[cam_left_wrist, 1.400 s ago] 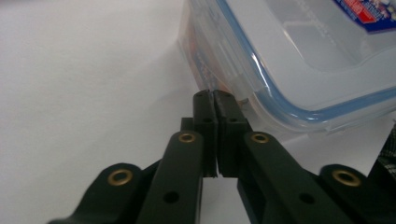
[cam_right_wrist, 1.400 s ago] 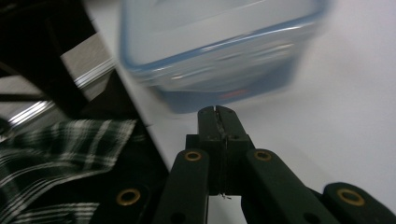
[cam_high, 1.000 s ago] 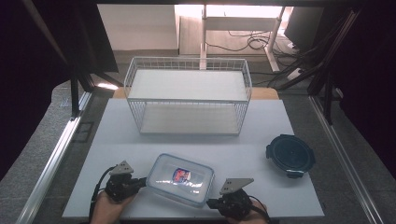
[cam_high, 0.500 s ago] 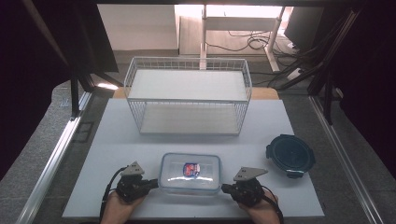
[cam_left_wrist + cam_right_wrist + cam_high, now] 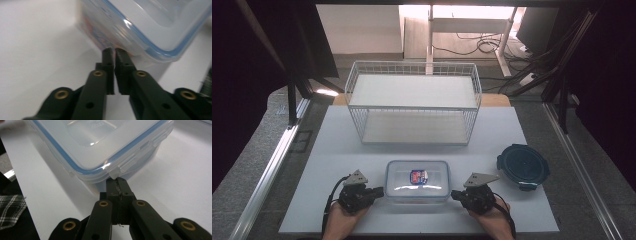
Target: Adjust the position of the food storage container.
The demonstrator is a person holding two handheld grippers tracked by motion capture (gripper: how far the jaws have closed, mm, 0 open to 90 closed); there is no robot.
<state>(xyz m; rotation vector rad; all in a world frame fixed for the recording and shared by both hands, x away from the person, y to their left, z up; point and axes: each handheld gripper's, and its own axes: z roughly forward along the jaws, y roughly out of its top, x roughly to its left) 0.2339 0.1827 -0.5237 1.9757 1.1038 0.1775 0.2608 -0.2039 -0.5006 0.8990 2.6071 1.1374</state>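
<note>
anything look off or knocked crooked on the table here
Nothing stands out. The clear lidded box sits flat and square to the table edge between the left gripper and right gripper, lid on. The wire shelf stands upright, and the dark round lid lies flat at the right.

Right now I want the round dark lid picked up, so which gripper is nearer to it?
Right. The right gripper sits between the clear food container and the round dark lid, which lies up and to its right. The left gripper is beyond the container's far side.
</note>
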